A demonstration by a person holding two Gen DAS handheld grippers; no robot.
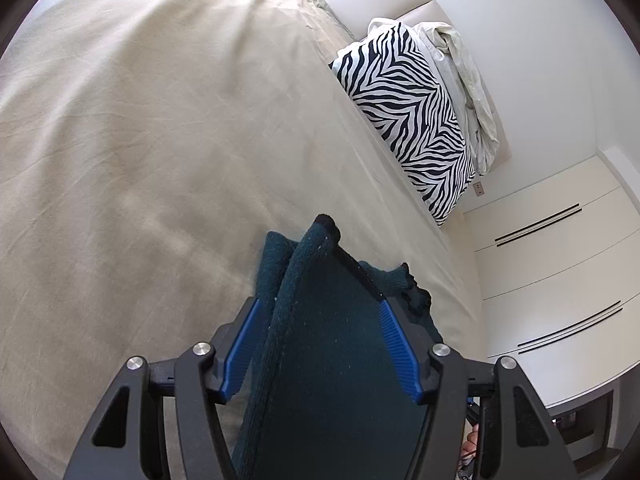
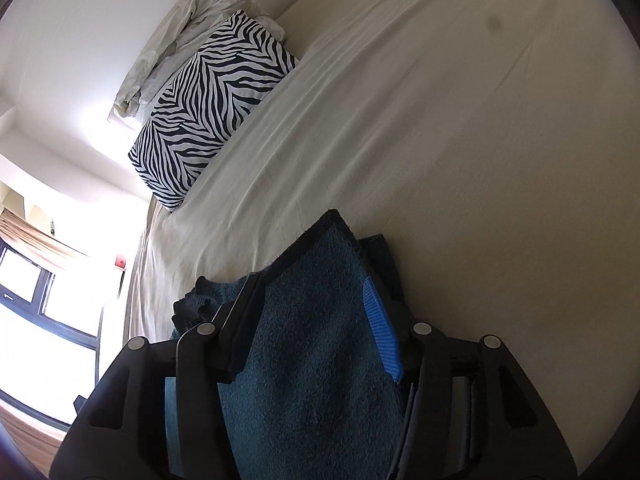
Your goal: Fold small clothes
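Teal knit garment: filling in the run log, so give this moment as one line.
left gripper: shut on teal knit garment | right gripper: shut on it | garment lifted over bed sheet | zebra pillow beyond

Dark teal knitted garment (image 1: 328, 360), black-edged, bunched and folded, lifted above bed

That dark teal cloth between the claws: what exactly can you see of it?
The dark teal cloth is a thick, fuzzy knit or terry fabric with a black trim along its edge. It runs between the fingers of both the left gripper and the right gripper. It looks doubled over, with rumpled folds beyond the fingertips, above the beige bedsheet. Whether it touches the sheet is unclear.
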